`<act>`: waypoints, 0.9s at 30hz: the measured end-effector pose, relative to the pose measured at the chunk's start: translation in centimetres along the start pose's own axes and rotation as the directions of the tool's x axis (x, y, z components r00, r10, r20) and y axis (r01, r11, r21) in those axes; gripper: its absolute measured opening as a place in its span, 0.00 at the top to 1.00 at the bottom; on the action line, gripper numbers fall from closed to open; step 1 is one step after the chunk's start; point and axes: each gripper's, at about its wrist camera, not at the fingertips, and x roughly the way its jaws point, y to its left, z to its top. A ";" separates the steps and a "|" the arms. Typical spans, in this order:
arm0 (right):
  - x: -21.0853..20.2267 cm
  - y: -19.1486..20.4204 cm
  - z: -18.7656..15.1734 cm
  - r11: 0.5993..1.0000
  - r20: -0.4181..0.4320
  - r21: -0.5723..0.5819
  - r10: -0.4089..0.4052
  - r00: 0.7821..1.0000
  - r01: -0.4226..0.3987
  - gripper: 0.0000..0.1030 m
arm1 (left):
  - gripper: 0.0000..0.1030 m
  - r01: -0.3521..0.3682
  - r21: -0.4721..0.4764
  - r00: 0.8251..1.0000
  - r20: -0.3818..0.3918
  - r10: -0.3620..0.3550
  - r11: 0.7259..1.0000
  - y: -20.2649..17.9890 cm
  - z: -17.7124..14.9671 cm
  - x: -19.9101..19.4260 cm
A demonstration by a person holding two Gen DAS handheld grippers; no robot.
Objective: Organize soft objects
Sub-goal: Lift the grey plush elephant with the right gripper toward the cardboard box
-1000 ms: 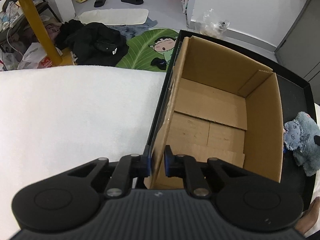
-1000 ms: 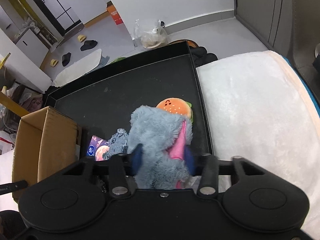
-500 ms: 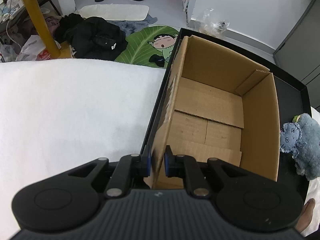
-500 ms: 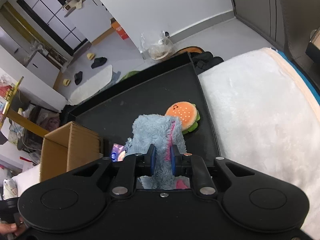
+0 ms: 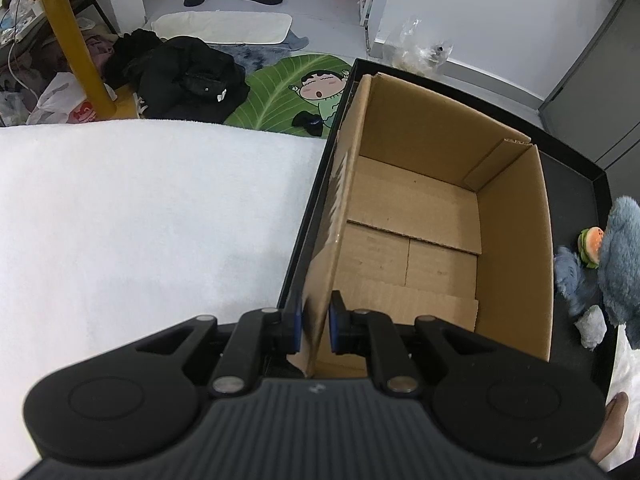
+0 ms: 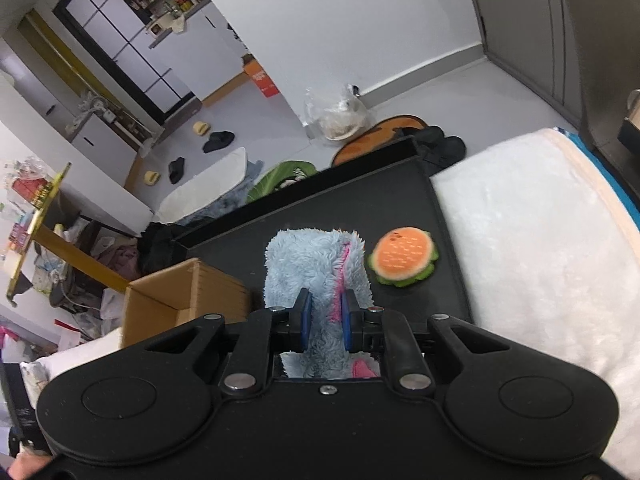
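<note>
**Plush pinched above the tray, box wall clamped**

A black tray [image 6: 404,184] lies on a white fleece blanket [image 5: 140,220], with an open cardboard box [image 5: 420,208] standing in it. The right gripper [image 6: 325,320] is closed on a blue plush toy [image 6: 312,264], whose fur bulges between and beyond the fingers, above the tray beside a burger plush [image 6: 404,258]. The left gripper [image 5: 314,328] clamps the box's near-left wall, one finger on each side.

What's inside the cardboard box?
Nothing yet. The box shows only its bare floor flaps. The nearest strip of floor hides behind the left gripper, which pinches the box's wall. The blue plush is outside, held by the right gripper.
</note>
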 end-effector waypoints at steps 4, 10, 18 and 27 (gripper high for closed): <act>0.0 1.4 0.5 1.000 0.014 -0.015 0.019 1.000 -0.019 0.86 | 0.88 0.008 -0.006 1.000 -0.002 -0.008 1.000 0.2 -0.1 0.0; 0.1 2.6 1.6 0.998 0.011 0.004 0.069 0.998 -0.069 0.85 | 0.88 0.013 -0.010 1.000 -0.003 -0.013 1.000 0.3 -0.1 0.0; 0.6 5.3 2.2 0.993 0.010 -0.012 0.114 0.993 -0.113 0.85 | 0.88 0.032 -0.022 0.999 -0.002 -0.032 0.999 0.5 -0.2 -0.1; 2.3 10.2 1.2 0.984 -0.029 -0.050 0.172 0.985 -0.173 0.85 | 0.88 0.049 -0.025 0.999 0.003 -0.049 0.998 0.9 -0.2 -0.2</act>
